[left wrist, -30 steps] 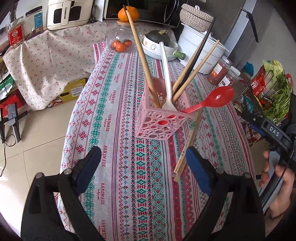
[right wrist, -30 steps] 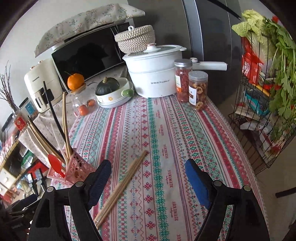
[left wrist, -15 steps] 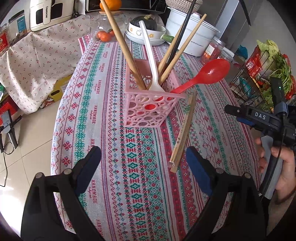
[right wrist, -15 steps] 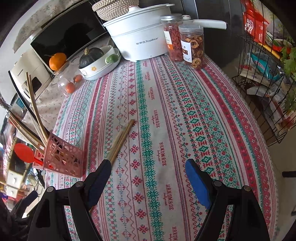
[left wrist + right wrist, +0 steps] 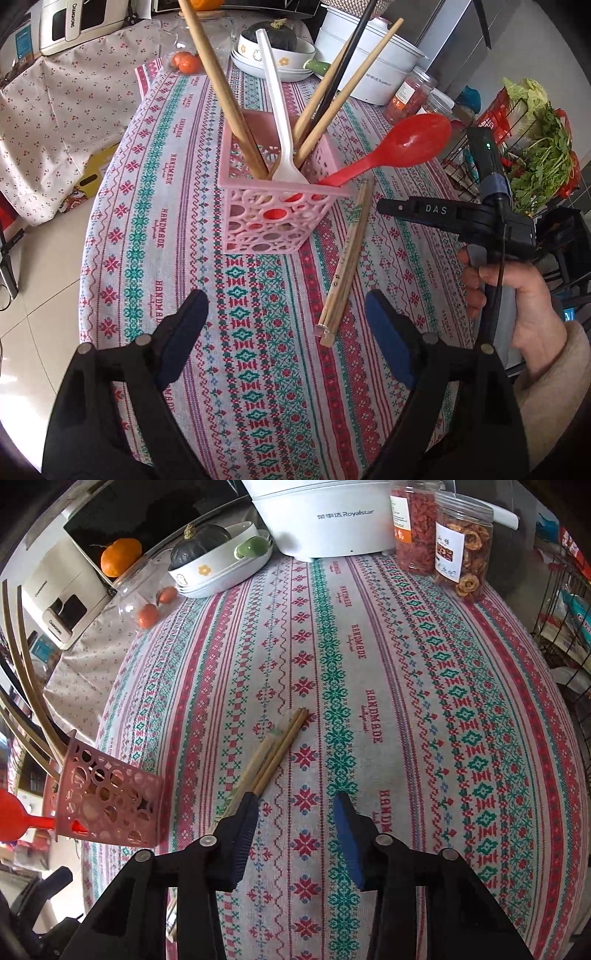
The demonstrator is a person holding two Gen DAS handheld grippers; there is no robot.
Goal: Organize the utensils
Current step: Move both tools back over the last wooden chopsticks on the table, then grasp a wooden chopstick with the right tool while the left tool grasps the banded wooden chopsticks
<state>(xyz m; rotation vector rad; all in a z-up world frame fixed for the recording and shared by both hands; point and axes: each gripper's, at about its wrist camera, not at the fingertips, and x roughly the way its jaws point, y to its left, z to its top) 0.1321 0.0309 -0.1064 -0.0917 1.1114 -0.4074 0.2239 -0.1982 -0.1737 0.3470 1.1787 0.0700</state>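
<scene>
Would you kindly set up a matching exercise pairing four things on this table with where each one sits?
Things:
1. red spoon
2. loose chopsticks
3. dark squash
4. white fork

Places:
A. flat on the tablecloth, right of the pink basket
B. in a white flowered dish at the table's far end
C. upright in the basket, handle up
D. leaning out over the basket's right rim, bowl up

Pairs: 1-D, 2-A, 3-B, 4-C
</scene>
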